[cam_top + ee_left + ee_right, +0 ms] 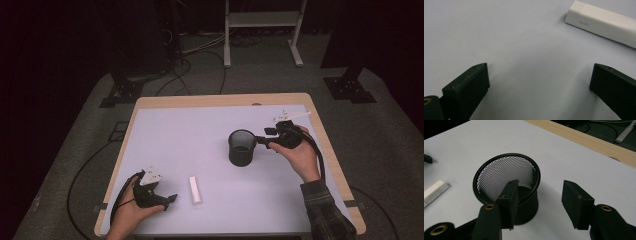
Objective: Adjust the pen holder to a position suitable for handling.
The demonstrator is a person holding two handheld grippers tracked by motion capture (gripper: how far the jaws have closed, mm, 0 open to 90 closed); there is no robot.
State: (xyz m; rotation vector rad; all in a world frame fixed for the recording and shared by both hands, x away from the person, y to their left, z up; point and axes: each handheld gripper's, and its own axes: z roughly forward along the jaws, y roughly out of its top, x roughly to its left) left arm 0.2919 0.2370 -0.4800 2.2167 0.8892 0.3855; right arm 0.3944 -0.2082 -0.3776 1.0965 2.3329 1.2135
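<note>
A black mesh cup point(242, 147) stands upright and empty right of the table's point(190, 135) middle. My right gripper point(261, 140) reaches it from the right. In the right gripper view the cup point(499, 172) has its near right wall between the jaws of this gripper point(540, 183): one jaw is over the rim, the other stands clear outside, so it is open. A white rectangular bar point(195, 190) lies flat near the front edge. Just left of it rests my left gripper point(170, 198). In the left gripper view that gripper point(540, 67) is wide open over bare table, the bar point(604, 22) ahead to its right.
The table has a pale top and a wooden border point(220, 100). Beyond its far edge are black cables point(175, 80) on the grey floor, a white stand frame point(262, 30) and dark tripod bases point(350, 87). The bar point(434, 192) also lies left of the cup in the right gripper view.
</note>
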